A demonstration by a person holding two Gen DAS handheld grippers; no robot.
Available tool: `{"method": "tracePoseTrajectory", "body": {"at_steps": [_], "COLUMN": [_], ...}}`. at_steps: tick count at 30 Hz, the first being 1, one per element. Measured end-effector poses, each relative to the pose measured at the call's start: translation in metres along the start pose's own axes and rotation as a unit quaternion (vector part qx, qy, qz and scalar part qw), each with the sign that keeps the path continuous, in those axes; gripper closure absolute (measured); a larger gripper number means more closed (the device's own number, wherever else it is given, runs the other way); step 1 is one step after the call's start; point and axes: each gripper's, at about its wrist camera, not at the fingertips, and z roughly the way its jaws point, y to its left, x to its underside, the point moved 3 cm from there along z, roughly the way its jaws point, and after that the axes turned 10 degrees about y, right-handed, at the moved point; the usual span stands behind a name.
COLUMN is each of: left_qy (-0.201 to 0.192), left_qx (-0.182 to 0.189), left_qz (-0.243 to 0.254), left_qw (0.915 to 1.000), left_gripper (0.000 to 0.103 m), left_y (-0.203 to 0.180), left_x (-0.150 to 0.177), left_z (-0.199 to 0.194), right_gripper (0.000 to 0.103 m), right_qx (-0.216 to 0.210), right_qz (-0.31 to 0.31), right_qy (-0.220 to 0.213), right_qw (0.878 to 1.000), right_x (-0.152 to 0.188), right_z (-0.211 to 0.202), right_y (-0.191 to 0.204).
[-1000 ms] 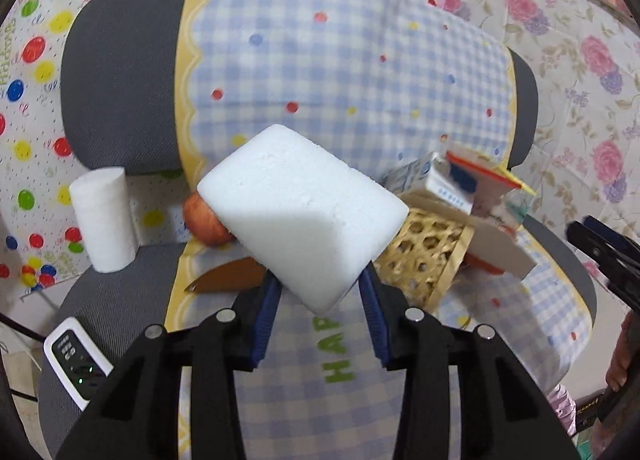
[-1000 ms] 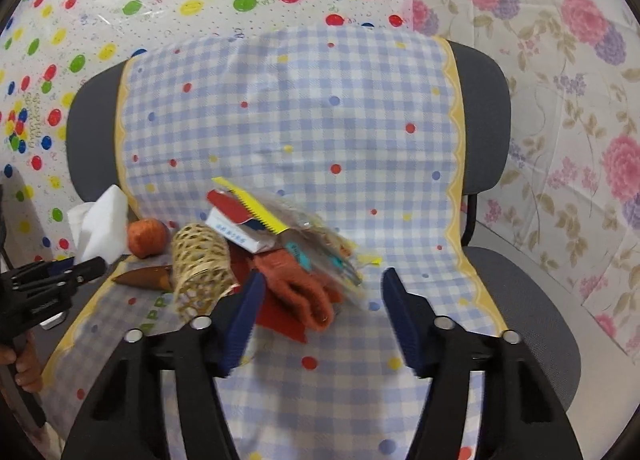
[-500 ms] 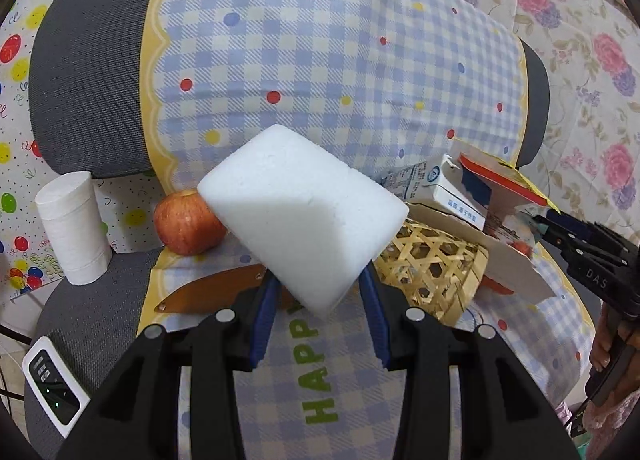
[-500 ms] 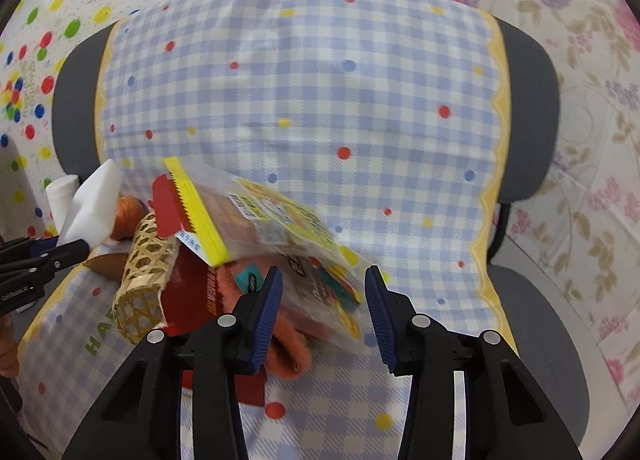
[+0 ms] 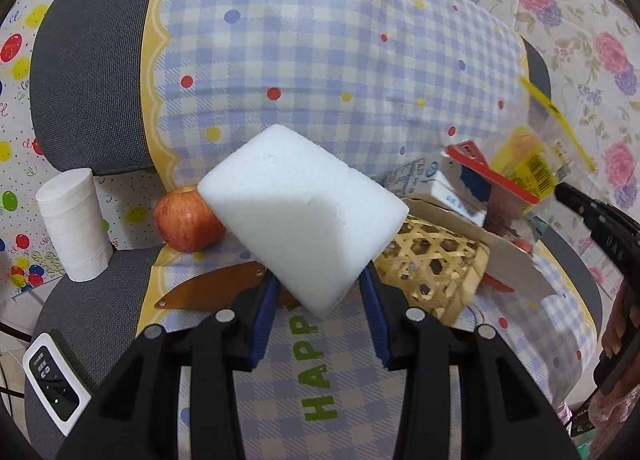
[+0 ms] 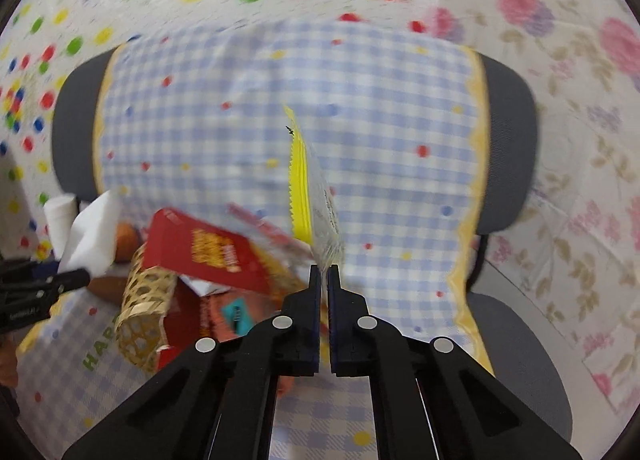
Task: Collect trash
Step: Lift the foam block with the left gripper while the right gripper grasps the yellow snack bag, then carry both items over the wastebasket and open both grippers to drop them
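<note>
While my left gripper (image 5: 320, 292) keeps its fingers clamped on the foam block (image 5: 300, 215), my right gripper (image 6: 324, 280) pinches the yellow wrapper (image 6: 308, 195) above the basket (image 6: 144, 308).

One foam block (image 5: 296, 215). One apple (image 5: 182, 219). One paper roll (image 5: 74, 225). One knife (image 5: 208, 292). One woven basket (image 5: 432, 260). One milk carton (image 5: 432, 187). One red box (image 6: 204, 252). One yellow-edged wrapper (image 6: 316, 195). One white remote (image 5: 54, 382). One chair (image 5: 88, 59), one checked cloth (image 5: 320, 59) over it. Two grippers (image 5: 320, 300) (image 6: 324, 280).
</note>
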Motion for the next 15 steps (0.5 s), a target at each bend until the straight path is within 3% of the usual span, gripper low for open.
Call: {"method": "tracePoseTrajectory", "body": {"at_steps": [15], "left_qy": [-0.051], "left_qx": [0.045], "left_qz": [0.057], "left_qw": [0.996], "left_gripper": [0.064], "left_y": [-0.066], "left_x": [0.016], "left_z": [-0.059], "right_gripper": [0.101], "right_qx": [0.101], "right_qz": [0.121], "right_qy": [-0.035], "right_qw": [0.987], "right_x": [0.036], "right_z": [-0.083], "right_y": [-0.075]}}
